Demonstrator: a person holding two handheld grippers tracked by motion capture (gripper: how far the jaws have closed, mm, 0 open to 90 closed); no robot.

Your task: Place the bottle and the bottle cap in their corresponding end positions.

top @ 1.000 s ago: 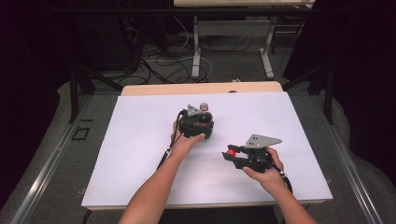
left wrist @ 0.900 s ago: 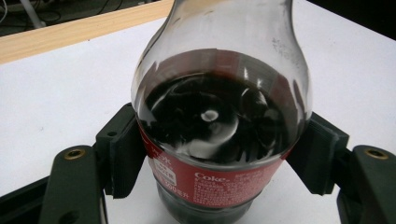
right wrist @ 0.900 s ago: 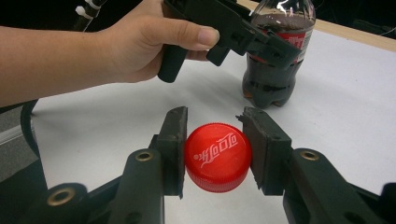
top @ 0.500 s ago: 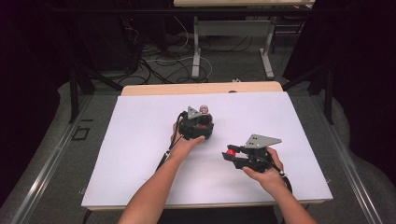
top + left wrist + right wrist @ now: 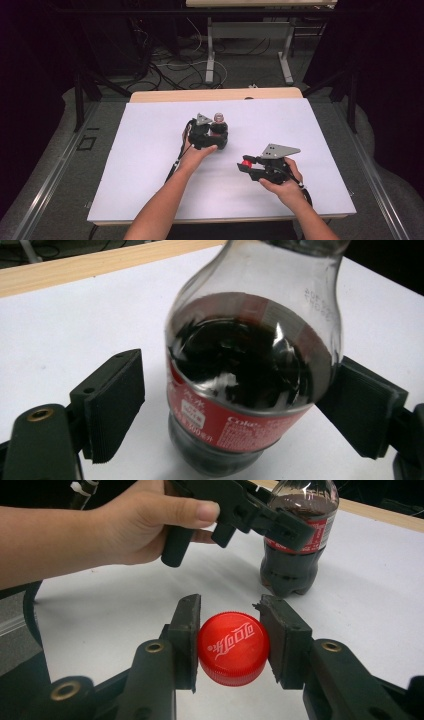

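My left gripper [image 5: 240, 405] just opening, bottle [image 5: 250, 375] upright between spread pads | right gripper [image 5: 230, 647] pinching red cap [image 5: 233, 647], bottle beyond it

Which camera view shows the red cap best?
The right gripper view: the red cap sits large and sharp between the right gripper's pads, its white lettering readable. The high view shows the cap as a small red spot at that gripper's tip.

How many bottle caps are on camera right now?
1. The red cap is clamped in the right gripper, off the cola bottle, which stands between the left gripper jaws.
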